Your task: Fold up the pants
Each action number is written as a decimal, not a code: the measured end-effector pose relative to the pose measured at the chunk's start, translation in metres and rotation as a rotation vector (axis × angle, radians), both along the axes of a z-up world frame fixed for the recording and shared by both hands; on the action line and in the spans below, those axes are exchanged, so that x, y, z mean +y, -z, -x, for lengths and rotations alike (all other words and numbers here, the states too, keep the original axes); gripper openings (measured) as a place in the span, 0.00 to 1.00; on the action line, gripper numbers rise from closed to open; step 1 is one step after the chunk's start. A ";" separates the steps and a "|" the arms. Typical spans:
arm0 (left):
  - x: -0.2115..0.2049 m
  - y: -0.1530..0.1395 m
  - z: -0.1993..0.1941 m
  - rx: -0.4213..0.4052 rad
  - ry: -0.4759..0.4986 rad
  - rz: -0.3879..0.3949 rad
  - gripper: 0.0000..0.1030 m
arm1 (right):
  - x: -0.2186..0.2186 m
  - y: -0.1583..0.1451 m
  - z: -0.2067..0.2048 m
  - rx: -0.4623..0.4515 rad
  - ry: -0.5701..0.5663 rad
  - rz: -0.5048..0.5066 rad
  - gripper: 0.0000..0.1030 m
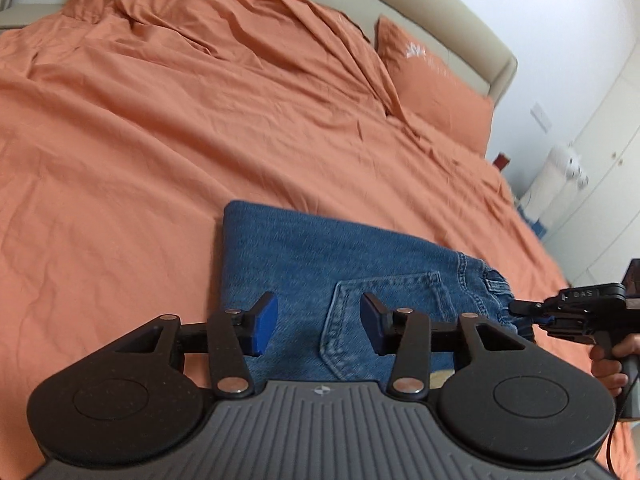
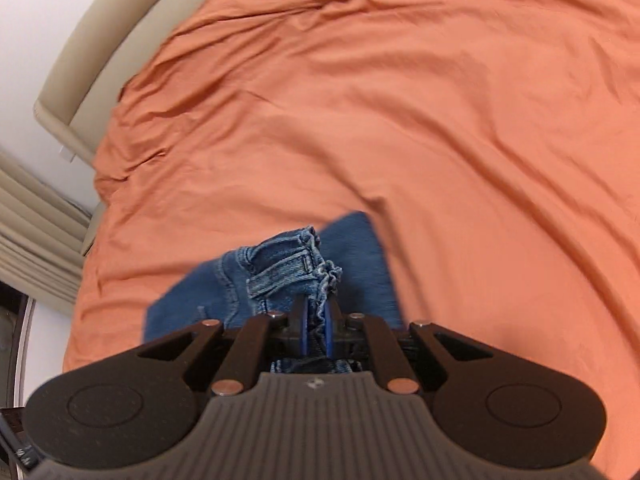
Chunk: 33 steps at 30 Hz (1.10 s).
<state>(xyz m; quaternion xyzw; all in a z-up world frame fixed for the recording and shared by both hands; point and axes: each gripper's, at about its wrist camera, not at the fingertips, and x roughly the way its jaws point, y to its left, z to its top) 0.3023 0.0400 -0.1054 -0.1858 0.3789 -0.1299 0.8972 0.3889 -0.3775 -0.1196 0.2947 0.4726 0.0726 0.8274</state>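
Observation:
Blue jeans (image 1: 320, 264) lie folded on the orange bed sheet (image 1: 140, 152), back pocket up. My left gripper (image 1: 318, 324) is open and empty, its blue pads just above the jeans near the pocket. My right gripper (image 2: 316, 324) is shut on the bunched waistband and frayed edge of the jeans (image 2: 288, 268). It also shows in the left wrist view (image 1: 520, 310) at the right end of the jeans, held by a hand.
An orange pillow (image 1: 436, 84) lies against the beige headboard (image 1: 460, 12) at the back right. White cupboards (image 1: 600, 184) stand beyond the bed's right edge. In the right wrist view a curtain (image 2: 36, 236) hangs beyond the bed's left edge.

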 end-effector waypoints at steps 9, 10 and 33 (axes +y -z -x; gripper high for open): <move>-0.002 0.004 0.002 0.034 -0.011 -0.068 0.50 | 0.012 0.037 -0.017 0.025 -0.055 0.161 0.05; -0.003 0.000 0.005 0.036 -0.006 -0.083 0.50 | 0.014 0.034 -0.015 0.014 -0.059 0.171 0.09; -0.093 0.001 0.116 0.132 0.519 -0.778 0.70 | -0.017 0.042 0.145 -0.065 0.215 -0.254 0.55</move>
